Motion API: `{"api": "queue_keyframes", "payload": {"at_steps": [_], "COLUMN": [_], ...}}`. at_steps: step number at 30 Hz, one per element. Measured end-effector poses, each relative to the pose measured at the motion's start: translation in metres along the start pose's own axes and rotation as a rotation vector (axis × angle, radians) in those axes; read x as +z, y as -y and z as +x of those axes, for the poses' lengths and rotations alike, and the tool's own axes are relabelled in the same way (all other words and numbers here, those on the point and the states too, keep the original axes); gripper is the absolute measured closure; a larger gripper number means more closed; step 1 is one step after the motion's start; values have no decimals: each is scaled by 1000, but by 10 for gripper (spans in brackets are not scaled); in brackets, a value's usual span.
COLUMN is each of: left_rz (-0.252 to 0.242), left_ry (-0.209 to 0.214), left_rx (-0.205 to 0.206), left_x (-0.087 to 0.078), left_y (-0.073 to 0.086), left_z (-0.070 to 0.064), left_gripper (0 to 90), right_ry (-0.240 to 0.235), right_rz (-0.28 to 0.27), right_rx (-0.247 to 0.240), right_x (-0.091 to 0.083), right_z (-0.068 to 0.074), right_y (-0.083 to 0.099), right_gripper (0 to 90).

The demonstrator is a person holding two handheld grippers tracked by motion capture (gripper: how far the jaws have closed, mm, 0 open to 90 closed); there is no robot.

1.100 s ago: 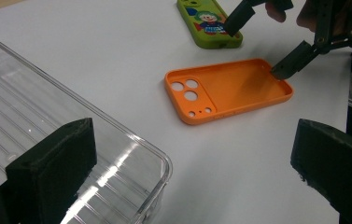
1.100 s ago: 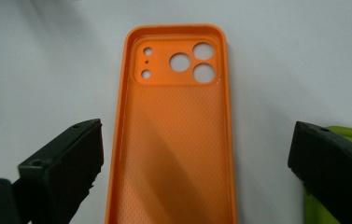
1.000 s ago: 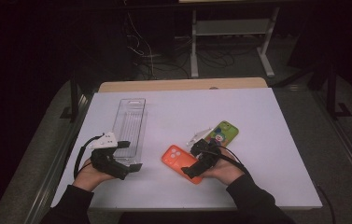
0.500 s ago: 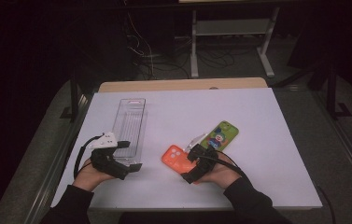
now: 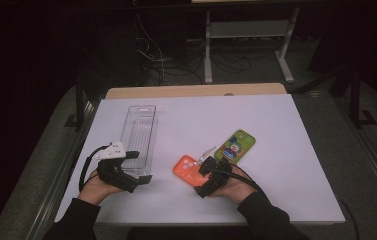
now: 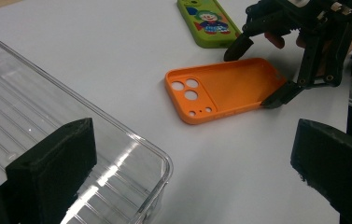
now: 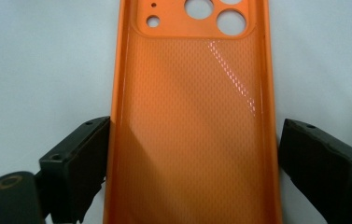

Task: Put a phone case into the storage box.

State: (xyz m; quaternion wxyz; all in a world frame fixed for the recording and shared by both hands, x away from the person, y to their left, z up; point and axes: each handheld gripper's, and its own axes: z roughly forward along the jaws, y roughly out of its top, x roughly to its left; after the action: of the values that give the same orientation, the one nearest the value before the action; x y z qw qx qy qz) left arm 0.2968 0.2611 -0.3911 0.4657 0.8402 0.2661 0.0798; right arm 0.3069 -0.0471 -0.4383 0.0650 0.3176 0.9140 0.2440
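The right tool [image 5: 207, 176] straddles the near end of the orange phone case [image 5: 190, 169], which lies hollow side up on the white worktop [image 5: 286, 125]; its jaws stand apart, one at each long edge (contact unclear). The left tool [image 5: 138, 166] is spread open at the clear plastic tray [image 5: 138, 132]. A green phone case [image 5: 235, 146] lies just beside.

Both forearms rest low on the near side. The left gripper [image 5: 138, 166] sits with jaws spread wide; the right gripper [image 5: 202, 170] angles down, jaws parted, nothing clamped.
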Motion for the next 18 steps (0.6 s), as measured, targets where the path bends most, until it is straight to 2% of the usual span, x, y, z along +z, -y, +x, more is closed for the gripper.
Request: {"api": "queue_keyframes", "payload": {"at_steps": [4, 14, 18], "left_rz": [2, 2, 3], "left_ry": [-1, -1, 1], "left_rx": [1, -4, -2], "left_x": [0, 1, 1], "left_y": [0, 0, 0], "left_z": [0, -2, -1], "left_gripper": [0, 0, 0], "right_ry": [2, 10, 6], "right_rz": [1, 11, 13], "right_rx": [3, 25, 19], "right_x": [-1, -1, -1], "right_z": [2, 4, 3], "right_y": [0, 0, -1], "right_gripper": [134, 154, 157]}}
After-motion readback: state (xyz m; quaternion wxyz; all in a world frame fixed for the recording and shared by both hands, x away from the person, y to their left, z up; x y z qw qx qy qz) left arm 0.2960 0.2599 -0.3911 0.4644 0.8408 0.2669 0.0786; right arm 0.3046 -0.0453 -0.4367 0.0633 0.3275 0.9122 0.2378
